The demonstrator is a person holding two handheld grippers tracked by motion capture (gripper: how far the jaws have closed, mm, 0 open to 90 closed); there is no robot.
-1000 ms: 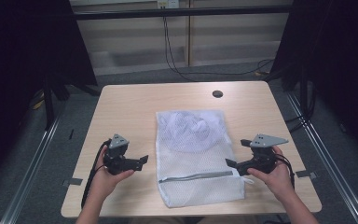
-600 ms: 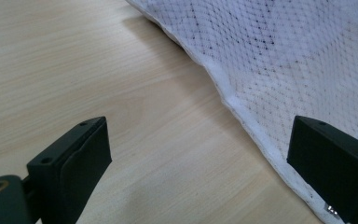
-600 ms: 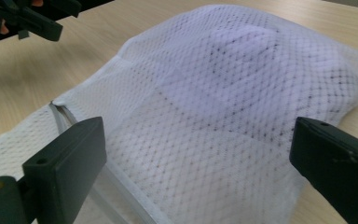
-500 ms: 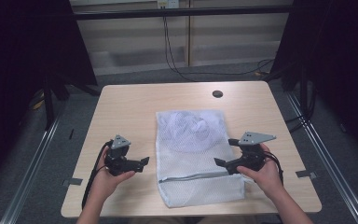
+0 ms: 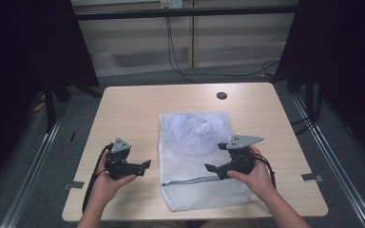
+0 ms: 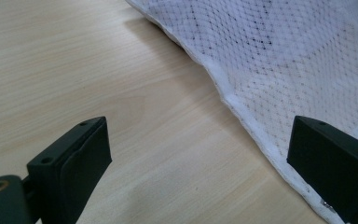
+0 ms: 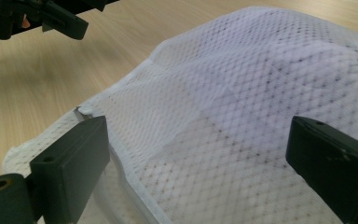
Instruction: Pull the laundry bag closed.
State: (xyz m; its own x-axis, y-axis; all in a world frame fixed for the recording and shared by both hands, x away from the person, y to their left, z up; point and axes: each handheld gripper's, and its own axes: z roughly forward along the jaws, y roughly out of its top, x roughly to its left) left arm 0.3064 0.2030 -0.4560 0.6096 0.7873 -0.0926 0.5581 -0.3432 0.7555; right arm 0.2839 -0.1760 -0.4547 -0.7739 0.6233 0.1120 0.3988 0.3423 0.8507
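A white mesh laundry bag (image 5: pixel 197 156) lies flat on the wooden table (image 5: pixel 133 114), with something white inside and a zipper line near its front end. My left gripper (image 5: pixel 145 166) is held just left of the bag's edge, open, jaws wide over bare wood in the left gripper view, with the mesh bag's hem (image 6: pixel 242 107) running past its right jaw. My right gripper (image 5: pixel 211 170) hovers over the bag's front right part, open, nothing between its jaws; the mesh bag (image 7: pixel 242 116) lies beneath it, and the left gripper (image 7: pixel 51 16) shows far off.
A small dark round hole (image 5: pixel 222 95) sits near the table's far edge. Cables hang down behind the table. Bare wood (image 5: pixel 123 123) lies left of the bag and along the far side. Metal floor rails run on both sides of the table.
My right gripper has moved left from the bag's right edge to over the bag. The left gripper has barely shifted.
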